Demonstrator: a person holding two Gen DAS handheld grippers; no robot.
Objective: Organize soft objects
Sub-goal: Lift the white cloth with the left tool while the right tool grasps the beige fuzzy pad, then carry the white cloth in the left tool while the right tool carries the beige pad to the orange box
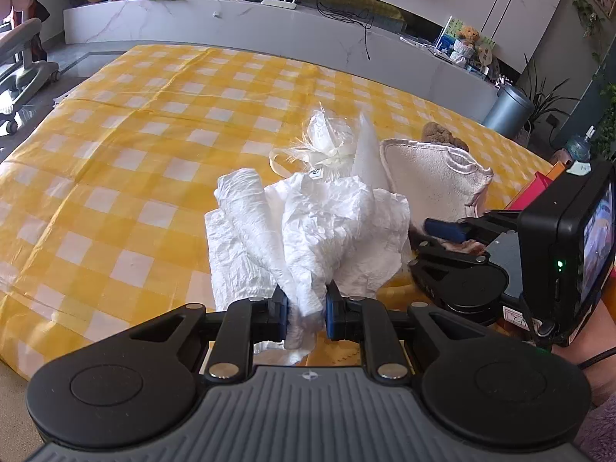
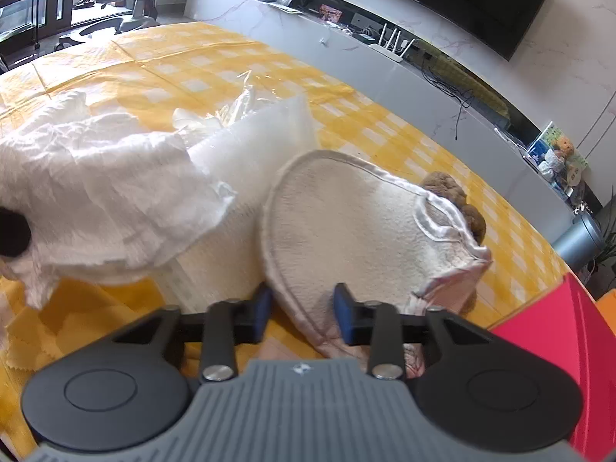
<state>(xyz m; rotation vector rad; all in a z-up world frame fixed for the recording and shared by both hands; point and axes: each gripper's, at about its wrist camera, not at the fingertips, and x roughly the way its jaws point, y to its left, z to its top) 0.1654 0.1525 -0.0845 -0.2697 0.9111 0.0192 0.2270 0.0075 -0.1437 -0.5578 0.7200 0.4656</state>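
The right tongs (image 2: 301, 310) sit over the near edge of a cream fleece mitt (image 2: 346, 231), blue pads either side of it with some gap visible. Crumpled white cloth (image 2: 104, 192) lies off to their left, a brown plush (image 2: 454, 196) beyond the mitt, all on the yellow checked tabletop (image 2: 215, 65).

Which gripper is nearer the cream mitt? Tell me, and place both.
Right. The right gripper straddles the near edge of the cream mitt. The left gripper is off to one side of it, clamped on the crumpled white cloth.
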